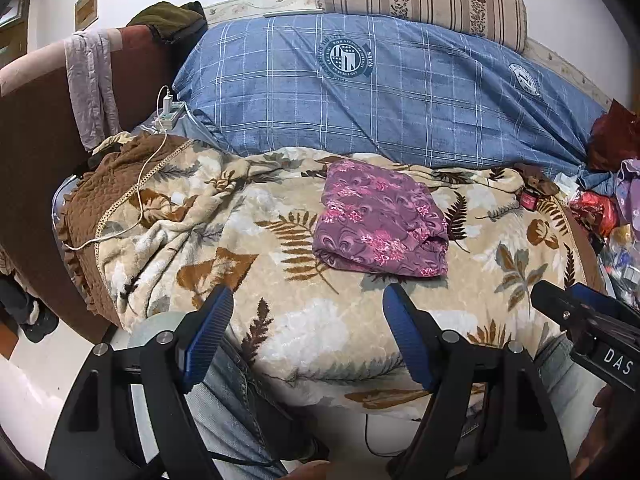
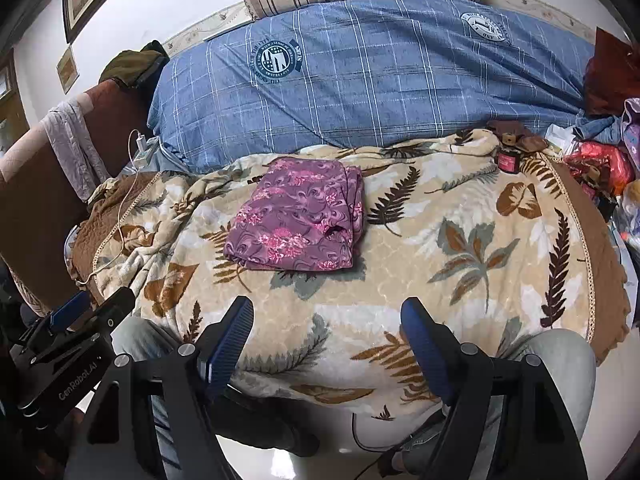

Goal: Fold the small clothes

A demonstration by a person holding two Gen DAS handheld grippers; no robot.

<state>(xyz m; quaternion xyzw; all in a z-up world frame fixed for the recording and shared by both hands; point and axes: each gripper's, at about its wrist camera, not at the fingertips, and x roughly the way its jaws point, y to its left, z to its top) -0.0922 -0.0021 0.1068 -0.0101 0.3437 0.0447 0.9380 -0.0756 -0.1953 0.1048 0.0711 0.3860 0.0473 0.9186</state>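
Garment: a small purple cloth with pink floral print (image 1: 380, 220) is lying folded into a compact, roughly rectangular bundle on the beige leaf-patterned fleece blanket (image 1: 280, 320) covering the bed.
Garment place: it is sitting near the middle of the bed, closer to the far edge where the blue checked quilt (image 1: 360, 92) is piled, and well apart from the near edge.
Left gripper (image 1: 308, 332): it is hovering over the near edge of the bed with its jaws standing wide, holding nothing.
Right gripper (image 2: 326, 340): it is hovering likewise over the near edge, jaws wide, empty, well apart from the garment.
Task progress (judgement): the fold is looking finished; several layers are stacking at the right-hand side of the bundle.
Handling (judgement): the cloth is looking thin, light and limp; it is likely slumping and unfolding if lifted by one layer alone.
Grasp point (judgement): pinching through all layers at the two near corners is seeming safest, one gripper per corner.
Surface: the fleece is looking soft and grippy, so dragging is likely rucking up the lower layers.
Hidden: the underside and inner folds are not showing, so the type of garment is remaining unclear.
Cut off: the clutter at the bed's right edge (image 2: 596, 160) is running out of the picture and is hard to identify.
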